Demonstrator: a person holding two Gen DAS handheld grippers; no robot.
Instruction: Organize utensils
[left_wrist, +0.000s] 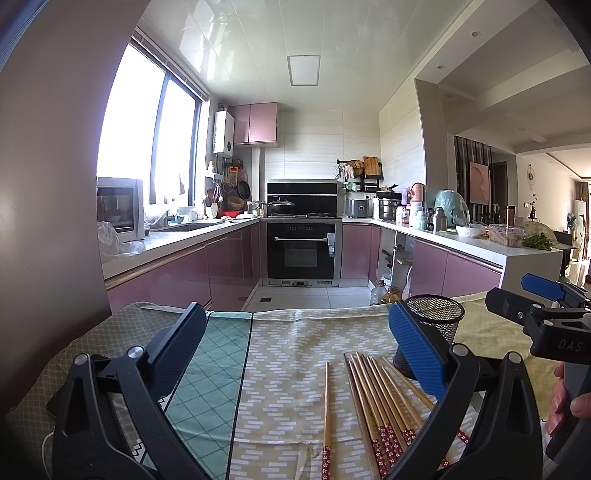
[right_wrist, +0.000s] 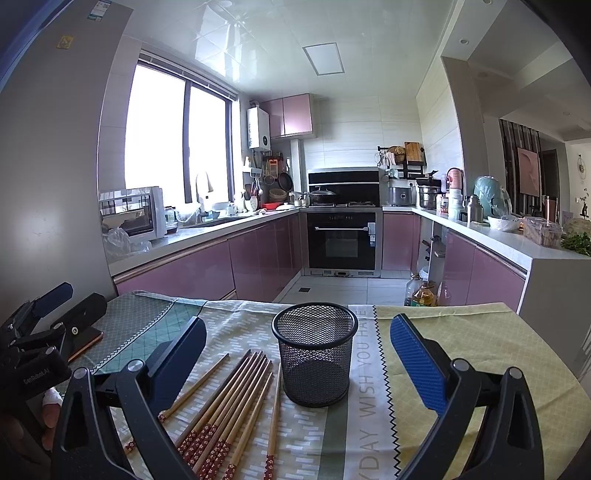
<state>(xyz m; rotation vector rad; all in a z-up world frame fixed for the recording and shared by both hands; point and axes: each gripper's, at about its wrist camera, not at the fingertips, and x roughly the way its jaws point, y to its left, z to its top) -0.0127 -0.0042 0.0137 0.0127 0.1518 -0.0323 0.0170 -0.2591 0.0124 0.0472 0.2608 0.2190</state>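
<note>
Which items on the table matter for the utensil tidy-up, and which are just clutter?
Task items:
- chopsticks, loose on the tablecloth, none in the cup yet
- black mesh cup, upright, empty
- left gripper and right gripper, both open, holding nothing

Just lying about:
- phone at the table's left edge
- oil bottles on the floor beyond the table
- counter appliances and cookware

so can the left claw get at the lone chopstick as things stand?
Probably yes. The left claw is open above the cloth, and the lone chopstick lies flat between its fingers, apart from the chopstick bundle. Nothing covers it; the mesh cup stands off to the right.
</note>
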